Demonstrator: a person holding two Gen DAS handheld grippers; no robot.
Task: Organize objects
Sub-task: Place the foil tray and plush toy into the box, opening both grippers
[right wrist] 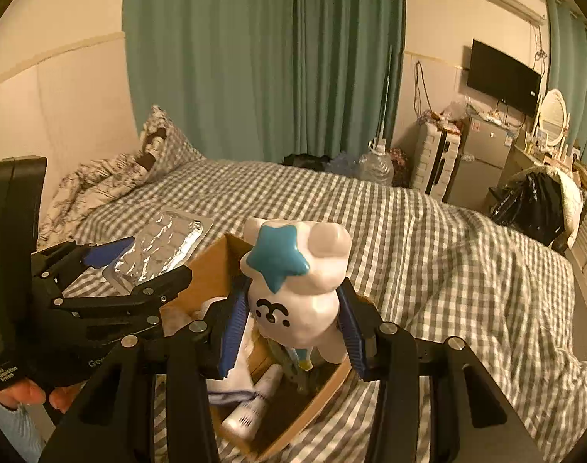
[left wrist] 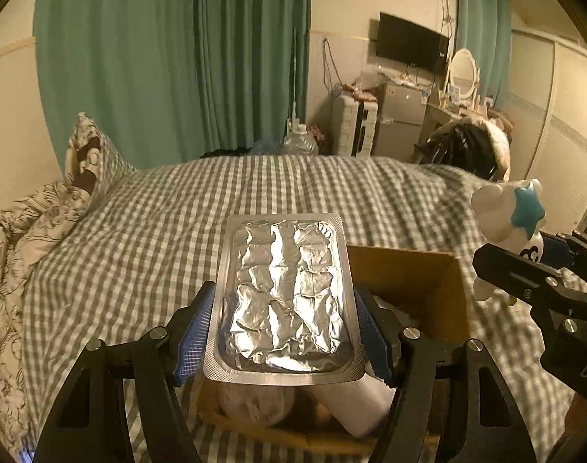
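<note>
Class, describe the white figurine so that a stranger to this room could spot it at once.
Start at the checked bed, then find the open cardboard box on it. Above the box the right gripper clamps the white figurine; unlike the flat foil blister pack beside it, it has a blue star and a face.

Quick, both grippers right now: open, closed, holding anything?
Left gripper: shut on the foil blister pack, held above the cardboard box.
Right gripper: shut on the white figurine.
</note>
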